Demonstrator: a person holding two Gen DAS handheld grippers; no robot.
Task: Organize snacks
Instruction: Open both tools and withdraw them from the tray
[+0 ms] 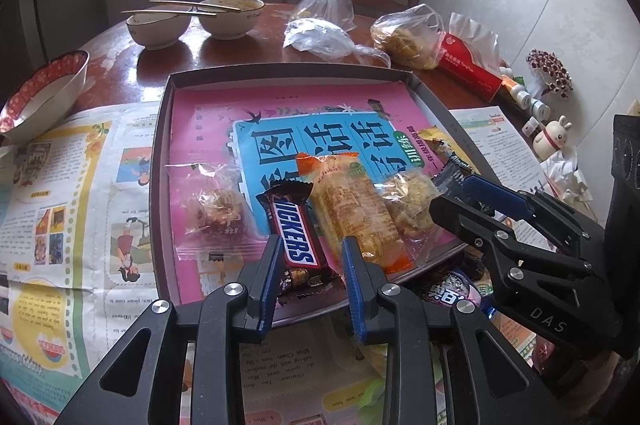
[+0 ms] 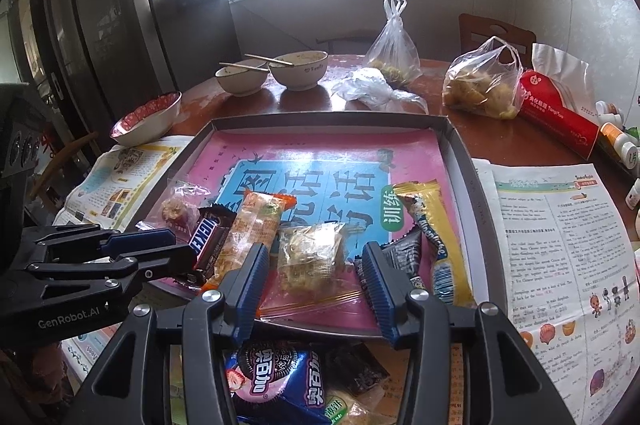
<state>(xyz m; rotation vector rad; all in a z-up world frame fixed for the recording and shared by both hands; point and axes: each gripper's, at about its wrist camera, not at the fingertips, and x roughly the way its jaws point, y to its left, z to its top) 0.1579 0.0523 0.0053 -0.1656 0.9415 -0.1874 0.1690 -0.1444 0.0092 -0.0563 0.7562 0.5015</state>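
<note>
A grey tray [image 1: 160,161] lined with a pink and blue book cover holds the snacks. In it lie a Snickers bar [image 1: 294,239], an orange-ended wafer pack [image 1: 352,213], a clear-wrapped pastry [image 1: 212,209], a clear-wrapped crumbly cake [image 2: 312,259], a dark small pack [image 2: 404,257] and a yellow-wrapped bar [image 2: 436,237]. My left gripper [image 1: 312,267] is open, its fingers on either side of the Snickers bar's near end. My right gripper [image 2: 312,277] is open and empty above the crumbly cake at the tray's near edge. An Oreo pack [image 2: 276,377] lies in front of the tray.
Newspaper [image 1: 60,209] covers the table around the tray. Two bowls with chopsticks [image 1: 192,21], a red-rimmed bowl [image 1: 44,93], plastic bags [image 2: 480,85], a red tissue pack [image 2: 560,121] and small bottles [image 1: 528,101] stand behind and to the right. More wrapped snacks [image 2: 356,373] lie near the Oreo pack.
</note>
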